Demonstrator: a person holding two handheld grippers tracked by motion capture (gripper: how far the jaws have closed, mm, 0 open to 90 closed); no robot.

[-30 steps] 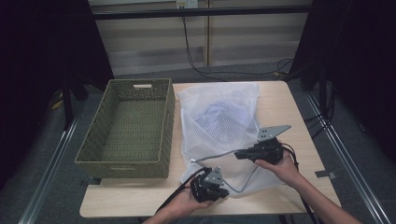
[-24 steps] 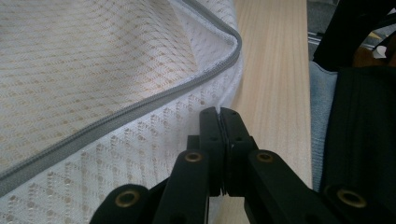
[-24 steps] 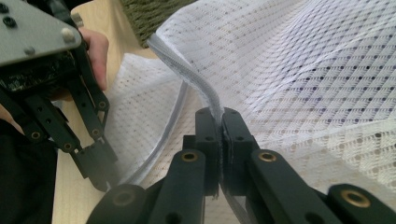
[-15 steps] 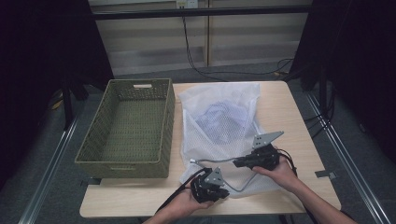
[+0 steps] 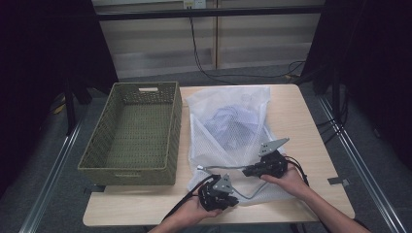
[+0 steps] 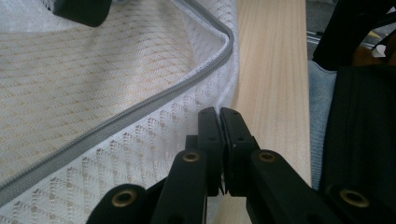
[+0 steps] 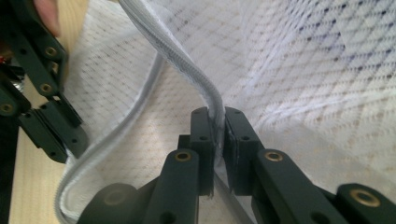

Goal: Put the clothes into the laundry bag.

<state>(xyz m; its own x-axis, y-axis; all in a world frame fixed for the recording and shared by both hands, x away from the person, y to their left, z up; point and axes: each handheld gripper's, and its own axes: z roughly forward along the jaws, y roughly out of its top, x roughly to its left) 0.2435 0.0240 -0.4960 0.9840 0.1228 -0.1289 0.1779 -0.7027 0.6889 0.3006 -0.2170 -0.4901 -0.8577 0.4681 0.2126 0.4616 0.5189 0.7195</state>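
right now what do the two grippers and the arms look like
Both are black. The left gripper and right gripper each carry a grey three-cornered plate on top and trail a black cable. The jaw links have brass-coloured rivets. The forearms are bare, no sleeves in view.

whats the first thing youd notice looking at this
A white mesh laundry bag lies on the wooden table, clothing showing through it. Near the front edge, the left gripper and right gripper both pinch its grey zipper edge. To the bag's left stands a green woven basket.
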